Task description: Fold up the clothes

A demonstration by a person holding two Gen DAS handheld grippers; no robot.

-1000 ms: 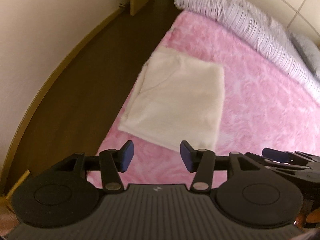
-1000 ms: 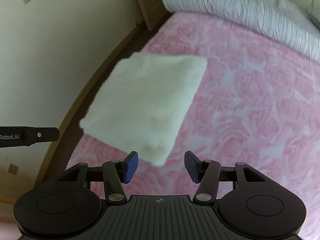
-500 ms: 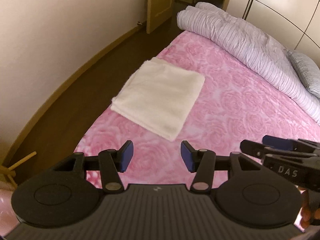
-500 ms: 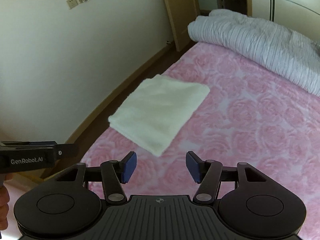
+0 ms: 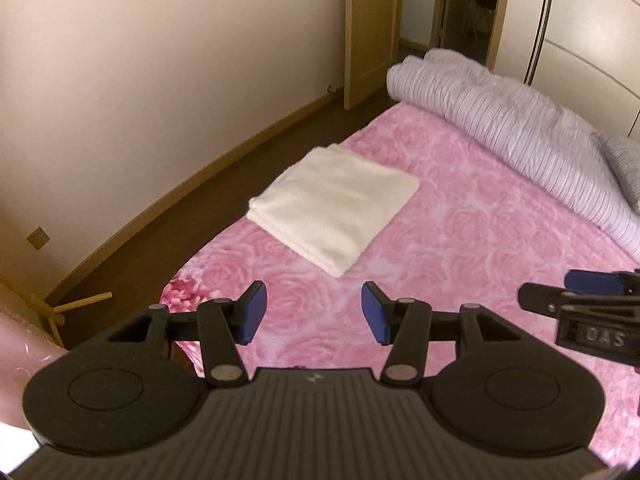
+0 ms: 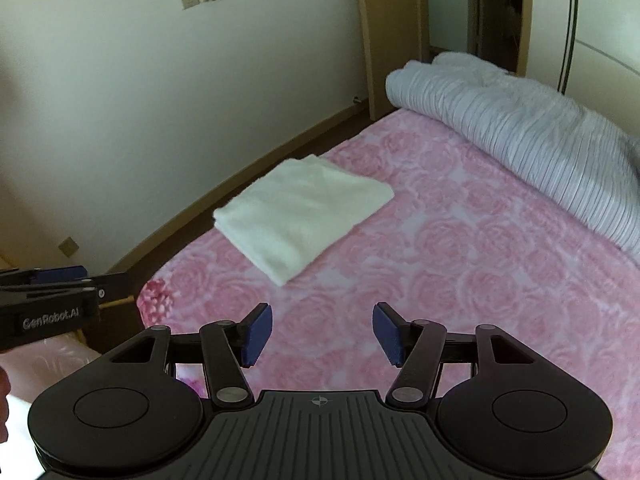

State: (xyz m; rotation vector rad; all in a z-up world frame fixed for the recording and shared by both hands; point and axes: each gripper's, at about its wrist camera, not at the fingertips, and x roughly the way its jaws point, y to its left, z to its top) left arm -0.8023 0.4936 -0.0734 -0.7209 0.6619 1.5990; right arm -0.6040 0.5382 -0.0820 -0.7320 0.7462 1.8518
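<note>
Cream fleece garment (image 5: 334,206), folded into a neat rectangle, lies at the pink rose-print bedspread's (image 5: 480,240) ten-o'clock edge, apparently finished, while left gripper (image 5: 314,312) and right gripper (image 6: 322,334) hover wide-jawed, empty.

Soft even indoor light, warm cast left view, cooler right; strong fisheye bending, dark corners.

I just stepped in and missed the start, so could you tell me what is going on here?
A person is folding clothes on a bed with a gripper in each hand. The cream garment lies folded in a neat rectangle near the bed's edge. The left gripper and the right gripper are both open, hold nothing and hang short of the garment. A rolled striped duvet lies across the far end.
</note>
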